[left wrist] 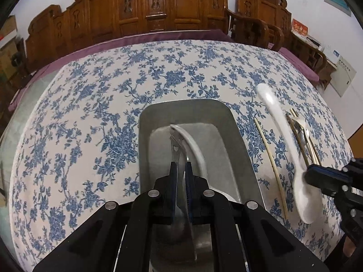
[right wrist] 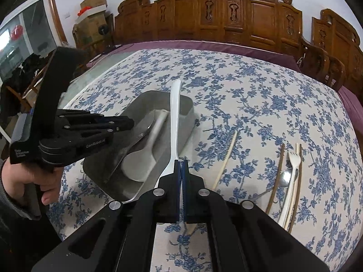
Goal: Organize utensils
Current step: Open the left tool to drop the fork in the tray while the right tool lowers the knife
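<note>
A grey metal tray [left wrist: 238, 140] [right wrist: 188, 104] lies on the flowered tablecloth with a white spatula [right wrist: 145, 154] inside it. My left gripper [left wrist: 180, 165] is shut on a metal utensil [left wrist: 175, 149] held over the tray; it also shows in the right wrist view [right wrist: 127, 123]. My right gripper [right wrist: 181, 162] is shut on a long white spoon [right wrist: 175, 113] and holds it above the tray's right side; this spoon also shows in the left wrist view [left wrist: 283, 136].
A single pale chopstick [right wrist: 226, 156] lies right of the tray. Further right lie brown chopsticks [right wrist: 275, 179], a white plastic fork [right wrist: 292, 176] and a metal spoon [right wrist: 284, 178]. Carved wooden chairs [right wrist: 249, 15] stand behind the table.
</note>
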`<action>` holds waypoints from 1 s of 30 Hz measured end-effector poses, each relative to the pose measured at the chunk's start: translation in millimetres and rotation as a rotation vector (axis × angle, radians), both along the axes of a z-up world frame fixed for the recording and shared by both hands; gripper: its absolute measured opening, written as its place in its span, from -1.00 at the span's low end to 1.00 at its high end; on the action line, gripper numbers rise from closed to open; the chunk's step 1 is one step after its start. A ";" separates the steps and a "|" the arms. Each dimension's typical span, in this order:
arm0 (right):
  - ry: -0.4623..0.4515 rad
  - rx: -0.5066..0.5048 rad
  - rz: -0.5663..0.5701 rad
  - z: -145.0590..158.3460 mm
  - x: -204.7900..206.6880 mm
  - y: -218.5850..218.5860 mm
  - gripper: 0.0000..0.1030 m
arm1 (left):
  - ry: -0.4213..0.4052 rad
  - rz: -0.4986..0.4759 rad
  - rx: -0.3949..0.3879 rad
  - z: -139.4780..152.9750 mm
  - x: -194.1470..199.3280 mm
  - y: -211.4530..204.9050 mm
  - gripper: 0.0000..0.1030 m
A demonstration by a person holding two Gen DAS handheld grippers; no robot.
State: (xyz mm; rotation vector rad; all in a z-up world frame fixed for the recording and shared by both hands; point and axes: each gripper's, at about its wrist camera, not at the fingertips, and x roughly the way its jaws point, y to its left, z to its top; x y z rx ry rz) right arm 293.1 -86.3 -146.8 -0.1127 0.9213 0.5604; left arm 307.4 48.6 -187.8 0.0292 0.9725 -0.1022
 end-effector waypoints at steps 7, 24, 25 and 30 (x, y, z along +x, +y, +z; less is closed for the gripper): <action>-0.001 0.012 0.020 1.4 1.3 23.3 -0.96 | -0.045 -0.005 0.016 19.8 -12.8 13.2 -0.88; 0.061 0.015 -0.004 -27.0 11.7 80.6 -0.95 | -0.103 0.023 0.023 46.4 -49.6 53.8 -0.86; 0.064 0.015 -0.007 -28.5 12.2 82.2 -0.95 | -0.104 0.025 0.024 46.7 -51.2 54.4 -0.86; 0.091 0.024 -0.026 -35.7 15.1 90.3 -0.95 | -0.111 0.029 0.023 48.3 -58.7 61.6 -0.85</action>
